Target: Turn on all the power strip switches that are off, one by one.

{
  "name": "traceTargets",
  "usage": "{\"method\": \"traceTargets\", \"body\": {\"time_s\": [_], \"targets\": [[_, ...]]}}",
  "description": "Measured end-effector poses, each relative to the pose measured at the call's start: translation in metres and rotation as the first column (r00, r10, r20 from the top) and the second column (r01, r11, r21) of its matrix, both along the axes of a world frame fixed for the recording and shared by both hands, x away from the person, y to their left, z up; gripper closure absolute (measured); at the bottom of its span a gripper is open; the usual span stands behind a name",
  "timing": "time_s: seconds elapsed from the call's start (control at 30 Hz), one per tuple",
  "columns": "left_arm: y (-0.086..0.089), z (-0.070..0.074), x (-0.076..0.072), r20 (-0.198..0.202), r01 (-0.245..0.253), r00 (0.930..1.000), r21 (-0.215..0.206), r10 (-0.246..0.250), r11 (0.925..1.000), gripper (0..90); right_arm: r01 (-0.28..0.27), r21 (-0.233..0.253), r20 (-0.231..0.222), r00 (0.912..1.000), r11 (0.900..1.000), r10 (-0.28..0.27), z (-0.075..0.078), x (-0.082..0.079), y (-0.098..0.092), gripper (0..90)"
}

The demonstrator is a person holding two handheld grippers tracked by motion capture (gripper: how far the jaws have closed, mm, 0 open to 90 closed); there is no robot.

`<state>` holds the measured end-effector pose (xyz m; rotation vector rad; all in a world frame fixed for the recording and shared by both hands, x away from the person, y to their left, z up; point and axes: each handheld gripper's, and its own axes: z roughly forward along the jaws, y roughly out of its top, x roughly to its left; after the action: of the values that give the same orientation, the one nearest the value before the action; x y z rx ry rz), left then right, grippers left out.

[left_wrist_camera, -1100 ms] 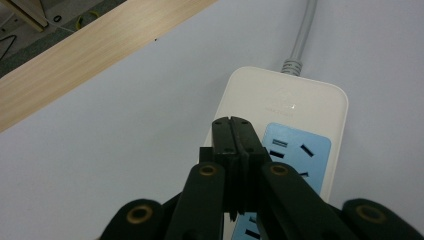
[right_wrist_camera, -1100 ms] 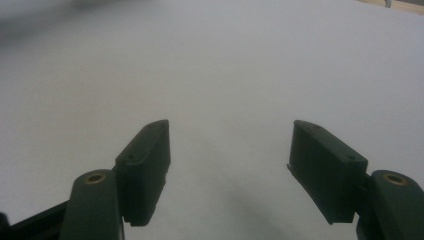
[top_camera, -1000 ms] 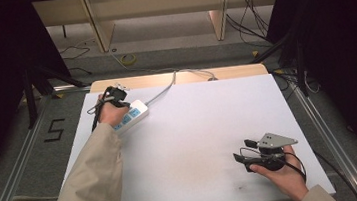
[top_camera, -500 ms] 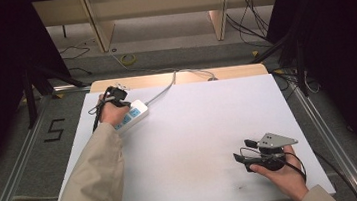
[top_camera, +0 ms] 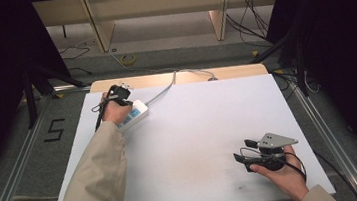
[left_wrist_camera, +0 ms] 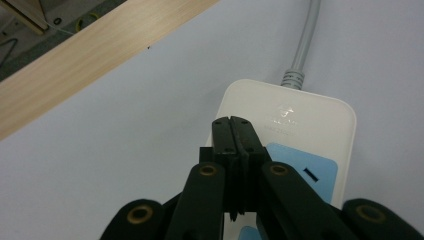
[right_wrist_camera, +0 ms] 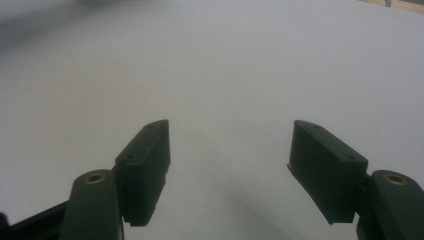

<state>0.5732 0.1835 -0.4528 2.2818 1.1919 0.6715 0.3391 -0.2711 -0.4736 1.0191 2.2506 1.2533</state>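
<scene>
So there's a white counter (top_camera: 194, 129) with a strip of bare wood along its far edge, and a white power strip (top_camera: 135, 112) sits near the far left corner. Its grey cord (top_camera: 165, 88) runs off the far edge toward the floor.

The left hand-held gripper (top_camera: 118, 94) is up at that corner, right over the power strip, held by the left hand (top_camera: 112, 112) with a beige sleeve (top_camera: 95, 184) coming in from the bottom. In the left gripper view its jaws are pressed flat together with no gap and nothing between them, and the left hand-held gripper's tips (left_wrist_camera: 233, 125) hang over the top face of the power strip (left_wrist_camera: 310, 120), close to a light blue socket panel (left_wrist_camera: 305, 170) with a slot in it. Can't tell whether the tips actually touch the plastic or just hover above it. The cord (left_wrist_camera: 302, 45) goes into the strip through a ribbed collar.

The right hand-held gripper (top_camera: 242, 151) is way over at the near right, well apart from the power strip, low over the counter in the right hand (top_camera: 282, 175). There's a grey three-cornered plate on top of it. In the right gripper view the right hand-held gripper (right_wrist_camera: 230, 170) has its jaws spread wide, with just bare white counter (right_wrist_camera: 225, 75) between them, nothing pinched.
</scene>
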Motion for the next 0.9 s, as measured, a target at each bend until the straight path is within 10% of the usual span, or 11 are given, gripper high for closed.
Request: {"method": "traceTargets", "body": {"time_s": [0.9], "targets": [[0.0033,-0.0005,0.0023,-0.026,-0.019,0.9995,0.0,0.019,0.9998,90.0,-0.002,-0.003,0.002,1.0,1.0,0.002,0.0008,-0.0005,-0.0004,33.1]]}}
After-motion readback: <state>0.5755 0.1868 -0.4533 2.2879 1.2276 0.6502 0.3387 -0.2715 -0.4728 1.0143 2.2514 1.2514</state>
